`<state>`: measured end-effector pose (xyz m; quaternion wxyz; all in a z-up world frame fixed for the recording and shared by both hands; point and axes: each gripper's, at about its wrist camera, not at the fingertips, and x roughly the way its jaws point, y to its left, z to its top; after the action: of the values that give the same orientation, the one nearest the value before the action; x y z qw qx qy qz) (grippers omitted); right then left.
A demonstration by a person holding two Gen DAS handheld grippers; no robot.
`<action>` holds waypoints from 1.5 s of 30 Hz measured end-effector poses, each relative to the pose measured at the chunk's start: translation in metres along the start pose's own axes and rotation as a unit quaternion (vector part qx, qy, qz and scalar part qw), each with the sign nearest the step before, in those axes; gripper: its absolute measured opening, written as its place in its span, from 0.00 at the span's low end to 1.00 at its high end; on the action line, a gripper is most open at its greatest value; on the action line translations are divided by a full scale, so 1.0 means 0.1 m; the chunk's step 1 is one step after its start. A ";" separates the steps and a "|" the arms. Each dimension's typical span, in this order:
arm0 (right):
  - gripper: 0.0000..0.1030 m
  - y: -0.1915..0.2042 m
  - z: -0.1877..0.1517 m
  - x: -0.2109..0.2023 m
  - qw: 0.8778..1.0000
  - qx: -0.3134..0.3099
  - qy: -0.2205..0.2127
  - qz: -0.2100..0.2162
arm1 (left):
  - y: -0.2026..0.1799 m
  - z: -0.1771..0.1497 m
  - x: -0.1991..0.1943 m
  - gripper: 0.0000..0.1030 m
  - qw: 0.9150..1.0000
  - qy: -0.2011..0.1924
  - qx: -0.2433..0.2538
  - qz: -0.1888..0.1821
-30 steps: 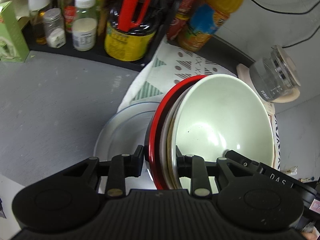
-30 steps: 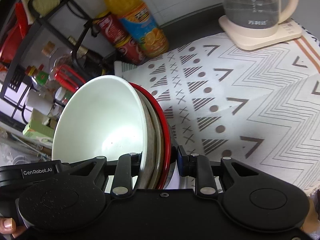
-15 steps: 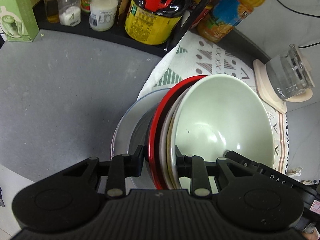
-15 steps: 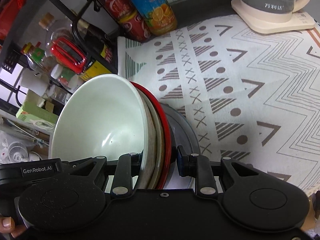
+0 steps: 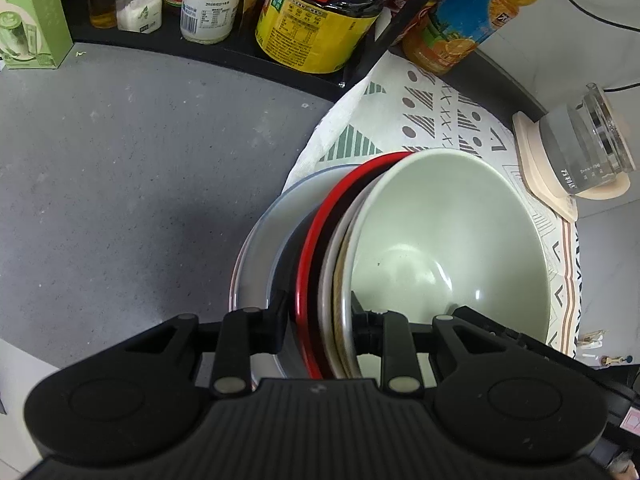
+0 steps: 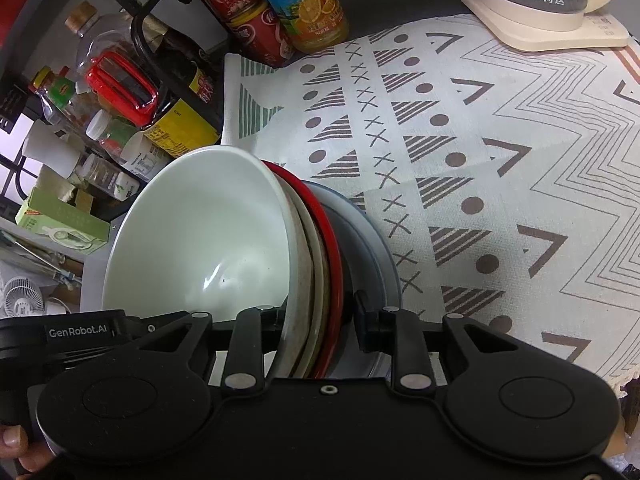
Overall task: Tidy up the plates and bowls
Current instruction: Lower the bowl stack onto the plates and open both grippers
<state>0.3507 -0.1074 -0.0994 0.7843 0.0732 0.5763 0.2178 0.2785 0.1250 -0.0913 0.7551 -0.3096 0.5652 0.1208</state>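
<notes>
A stack of nested bowls is held between both grippers: a pale green bowl (image 5: 448, 240) innermost, cream and beige bowls around it, and a red-rimmed black bowl (image 5: 316, 256) outermost. My left gripper (image 5: 320, 316) is shut on the stack's rims on one side. My right gripper (image 6: 320, 316) is shut on the rims of the opposite side, where the pale green bowl (image 6: 200, 236) and red rim (image 6: 334, 248) show. Below the stack lies a grey plate (image 5: 260, 252), also in the right wrist view (image 6: 376, 248). Whether the stack touches the plate is hidden.
A patterned cloth (image 6: 480, 152) covers the counter on one side; bare grey counter (image 5: 120, 180) on the other. A rack of bottles and jars (image 5: 312, 20) stands behind. A glass kettle on a cream base (image 6: 552, 8) sits at the cloth's far corner.
Both grippers have carried the bowl stack lower, over the grey plate. The rack of bottles and the kettle have shifted up and away in the views. The grips are unchanged.
</notes>
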 end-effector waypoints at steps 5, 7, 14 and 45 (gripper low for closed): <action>0.28 -0.01 0.00 0.01 1.000 0.009 -0.003 0.000 | 0.01 0.01 0.01 0.27 1.000 0.002 -0.012 -0.001; 0.30 -0.02 0.00 0.01 1.000 0.016 -0.001 0.005 | 0.00 0.02 0.00 0.30 1.000 0.004 -0.014 -0.003; 0.63 0.05 0.03 -0.18 1.000 -0.001 -0.022 0.018 | -0.04 0.06 -0.15 0.67 1.000 -0.006 -0.021 0.006; 1.00 -0.50 -0.25 -1.22 0.990 0.002 -0.137 0.014 | -0.65 -0.46 -0.89 1.00 0.992 -0.113 0.064 -0.001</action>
<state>0.3107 -0.2076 -0.0200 0.8524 0.1124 0.4630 0.2155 0.2473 0.0618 0.0052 0.8325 -0.2460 0.4822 0.1178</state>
